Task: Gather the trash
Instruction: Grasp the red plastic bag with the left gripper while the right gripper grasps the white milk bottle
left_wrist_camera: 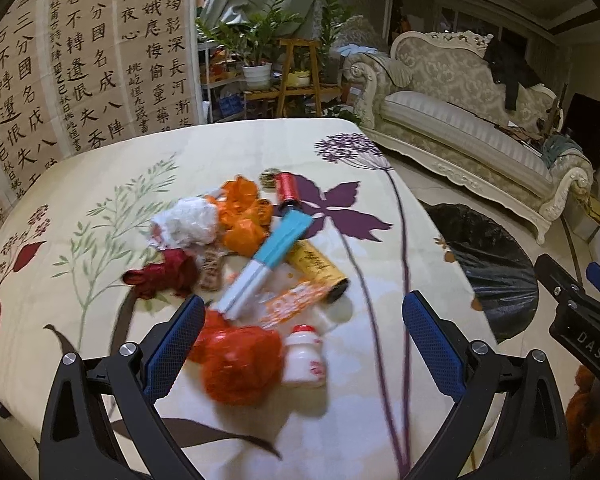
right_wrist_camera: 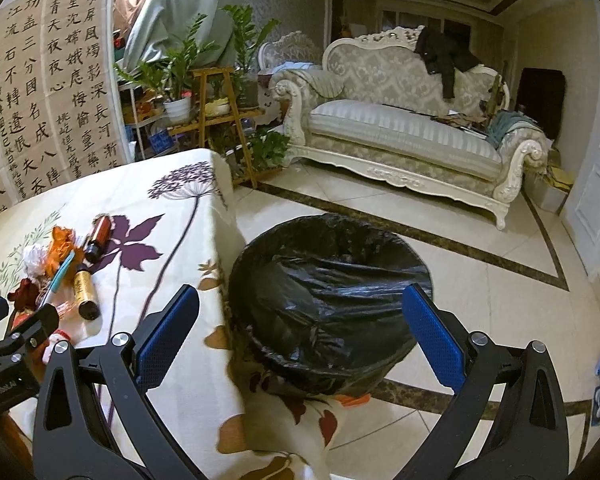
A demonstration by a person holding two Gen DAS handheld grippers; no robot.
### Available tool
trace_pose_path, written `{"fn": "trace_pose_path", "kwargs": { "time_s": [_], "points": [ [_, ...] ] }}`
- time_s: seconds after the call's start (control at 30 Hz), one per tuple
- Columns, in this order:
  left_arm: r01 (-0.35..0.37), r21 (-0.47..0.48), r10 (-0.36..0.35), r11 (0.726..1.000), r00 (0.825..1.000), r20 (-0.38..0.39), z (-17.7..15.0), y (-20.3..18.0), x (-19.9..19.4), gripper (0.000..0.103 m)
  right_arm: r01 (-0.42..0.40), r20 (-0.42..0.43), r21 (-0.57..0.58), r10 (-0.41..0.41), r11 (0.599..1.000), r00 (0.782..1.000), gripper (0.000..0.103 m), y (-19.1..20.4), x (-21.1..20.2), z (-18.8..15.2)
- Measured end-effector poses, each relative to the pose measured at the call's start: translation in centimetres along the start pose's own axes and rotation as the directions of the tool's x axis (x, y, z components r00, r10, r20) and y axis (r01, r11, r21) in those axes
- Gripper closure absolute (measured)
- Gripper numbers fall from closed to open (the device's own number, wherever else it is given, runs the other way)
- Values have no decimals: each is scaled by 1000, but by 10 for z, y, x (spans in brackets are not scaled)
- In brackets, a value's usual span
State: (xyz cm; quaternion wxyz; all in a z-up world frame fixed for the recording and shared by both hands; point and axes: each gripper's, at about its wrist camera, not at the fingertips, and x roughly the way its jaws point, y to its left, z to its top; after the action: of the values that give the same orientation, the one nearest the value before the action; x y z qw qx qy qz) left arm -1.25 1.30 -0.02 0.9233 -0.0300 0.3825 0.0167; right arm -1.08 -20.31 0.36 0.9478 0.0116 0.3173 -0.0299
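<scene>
A pile of trash lies on the flowered tablecloth (left_wrist_camera: 100, 184): a crumpled orange-red bag (left_wrist_camera: 240, 364), a small white bottle (left_wrist_camera: 304, 356), a gold tube (left_wrist_camera: 318, 272), a blue-and-white packet (left_wrist_camera: 260, 260), a red tube (left_wrist_camera: 288, 192), orange wrappers (left_wrist_camera: 244, 212), white crumpled plastic (left_wrist_camera: 188, 224) and a dark red wrapper (left_wrist_camera: 164, 276). My left gripper (left_wrist_camera: 304, 332) is open above the orange-red bag and bottle, holding nothing. My right gripper (right_wrist_camera: 300, 328) is open and empty above the black-lined trash bin (right_wrist_camera: 328, 292) beside the table. The pile also shows in the right wrist view (right_wrist_camera: 64, 272).
The bin stands on the tiled floor (right_wrist_camera: 480, 280) at the table's right edge (right_wrist_camera: 228, 216). An ornate sofa (right_wrist_camera: 404, 120) stands behind it, with potted plants on a wooden stand (right_wrist_camera: 216, 96). A calligraphy screen (left_wrist_camera: 72, 60) lines the left side.
</scene>
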Motion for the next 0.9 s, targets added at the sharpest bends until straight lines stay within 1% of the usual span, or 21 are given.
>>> {"fn": "trace_pose_path", "kwargs": {
  "time_s": [0.1, 0.17, 0.2, 0.23, 0.27, 0.3, 0.33, 0.4, 0.6, 0.77, 0.9],
  "points": [
    [-23, -4, 23, 1000, 1000, 14, -2, 12, -6, 7, -7, 8, -18, 7, 1000, 1000, 7, 9, -2, -1],
    [-32, -9, 32, 999, 999, 17, -3, 18, -8, 8, -17, 1, -22, 17, 1000, 1000, 13, 13, -2, -2],
    [-38, -10, 39, 999, 999, 16, -3, 22, -9, 10, -23, -6, -20, 23, 1000, 1000, 18, 15, -2, -2],
    [-43, -11, 43, 999, 999, 13, -5, 24, -8, 14, -27, -13, -19, 27, 999, 1000, 20, 16, -1, -3],
    [-44, -11, 44, 999, 999, 8, -5, 25, -8, 19, -32, -19, -19, 32, 999, 999, 20, 17, 0, -4],
    [-44, -12, 44, 999, 999, -4, -6, 27, -6, 27, -35, -23, -21, 34, 999, 999, 21, 18, 1, -5],
    [-43, -13, 43, 999, 999, -17, -7, 29, -3, 28, -35, -26, -23, 35, 999, 999, 21, 19, 1, -5],
    [-39, -20, 39, 999, 999, -34, -10, 30, 1, 28, -39, -30, -27, 38, 999, 999, 21, 21, 1, -6],
    [-43, -29, 41, 999, 998, -48, -17, 39, 1, 28, -43, -36, -24, 42, 999, 998, 21, 21, 0, -6],
    [-45, -29, 43, 999, 997, -57, -21, 42, 1, 28, -69, -62, -15, 68, 998, 996, 21, 24, 5, -9],
    [-39, -32, 37, 999, 997, -71, -22, 41, 8, 28, -81, -62, -21, 79, 997, 995, 21, 28, 3, -10]
  ]
}}
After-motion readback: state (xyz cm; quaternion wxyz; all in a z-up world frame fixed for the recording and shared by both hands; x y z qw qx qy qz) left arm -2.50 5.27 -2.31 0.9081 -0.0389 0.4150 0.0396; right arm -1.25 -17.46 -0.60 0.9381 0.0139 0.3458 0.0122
